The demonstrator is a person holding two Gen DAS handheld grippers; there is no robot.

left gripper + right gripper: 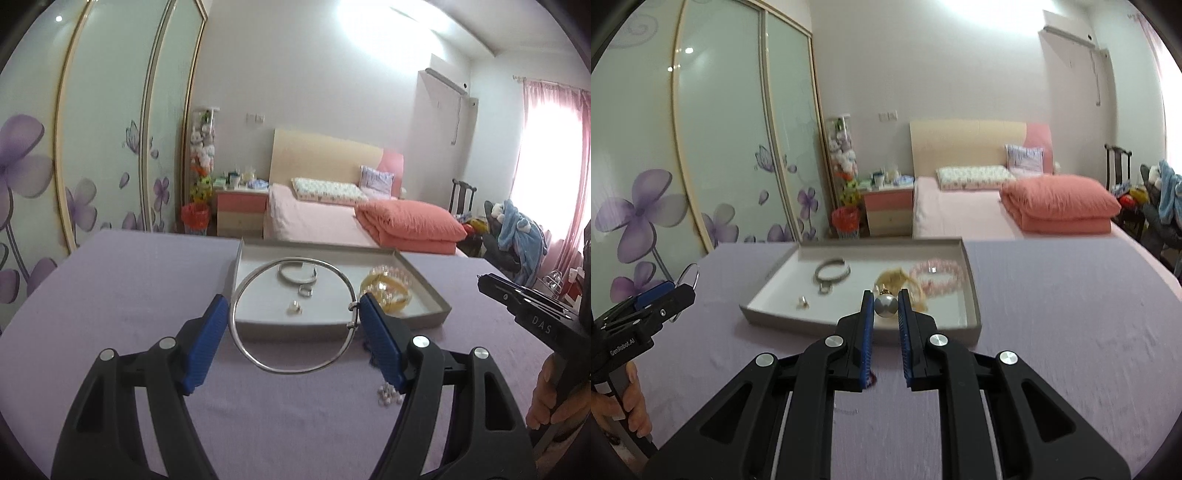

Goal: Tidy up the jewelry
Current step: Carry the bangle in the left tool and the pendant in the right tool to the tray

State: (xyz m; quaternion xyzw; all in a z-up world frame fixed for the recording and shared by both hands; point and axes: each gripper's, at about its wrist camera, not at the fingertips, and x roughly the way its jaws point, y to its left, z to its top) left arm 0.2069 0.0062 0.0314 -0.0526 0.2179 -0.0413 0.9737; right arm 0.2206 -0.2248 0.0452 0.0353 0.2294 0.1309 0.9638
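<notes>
The left gripper [293, 314] grasps a thin silver hoop bangle [291, 314], seemingly only at its clasp; it may swing loose. The right gripper [885, 306] is clenched on a round grey pearl [885, 305], which could roll out before reaching the shallow grey cardboard tray [971, 280].

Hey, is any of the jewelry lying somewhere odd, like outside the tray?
Yes. A small cluster of pale beads lies loose on the purple cloth, outside the grey tray, just under the left hand-held gripper, which holds the large silver hoop. The other loose pieces lie inside the tray.

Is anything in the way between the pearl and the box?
Nothing visible blocks it. The right gripper holds the pearl above the tray's near wall, with bare tray floor just beyond; the yellow bracelet lies farther back.
</notes>
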